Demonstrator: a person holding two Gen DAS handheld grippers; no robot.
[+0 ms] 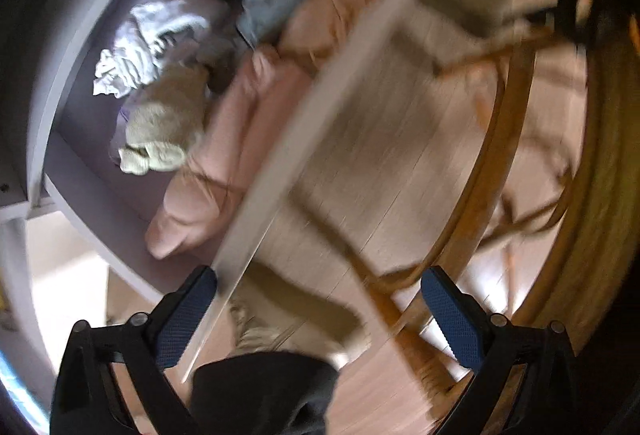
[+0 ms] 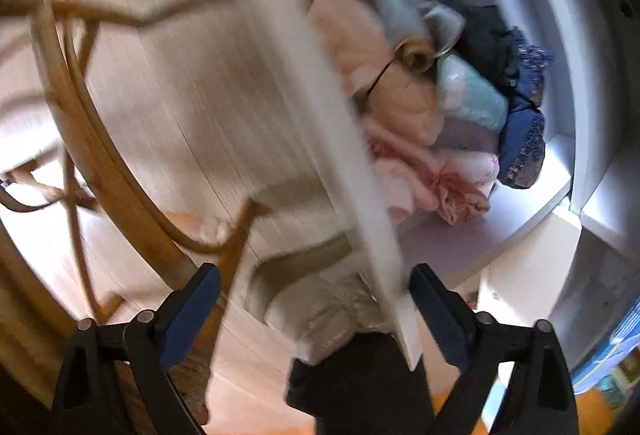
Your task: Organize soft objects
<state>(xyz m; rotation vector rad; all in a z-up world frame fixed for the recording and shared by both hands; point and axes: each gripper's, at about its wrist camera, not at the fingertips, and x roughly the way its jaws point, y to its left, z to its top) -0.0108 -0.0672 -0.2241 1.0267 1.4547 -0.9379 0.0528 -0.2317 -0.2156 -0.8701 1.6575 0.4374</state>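
Note:
Soft things lie on a white shelf (image 1: 100,155): a crumpled white cloth (image 1: 136,51), a cream plush toy (image 1: 164,127), a long pink bundle (image 1: 224,151) and dark clothes at the back. In the right wrist view the same shelf (image 2: 480,231) holds pink bedding (image 2: 440,179), a light blue packet (image 2: 472,95) and navy patterned fabric (image 2: 524,143). My left gripper (image 1: 320,315) hangs open above the floor, nothing between its blue pads (image 1: 184,319). My right gripper (image 2: 316,311) is open too, and it holds nothing. Both views are blurred.
A white shelf-front panel (image 1: 320,115) runs diagonally through both views, its edge (image 2: 360,175) passing between my right fingers. A rattan chair frame (image 1: 500,155) stands on the pale wood floor (image 2: 180,115). A person's dark trouser leg (image 2: 360,383) and a slipper (image 2: 340,311) are below.

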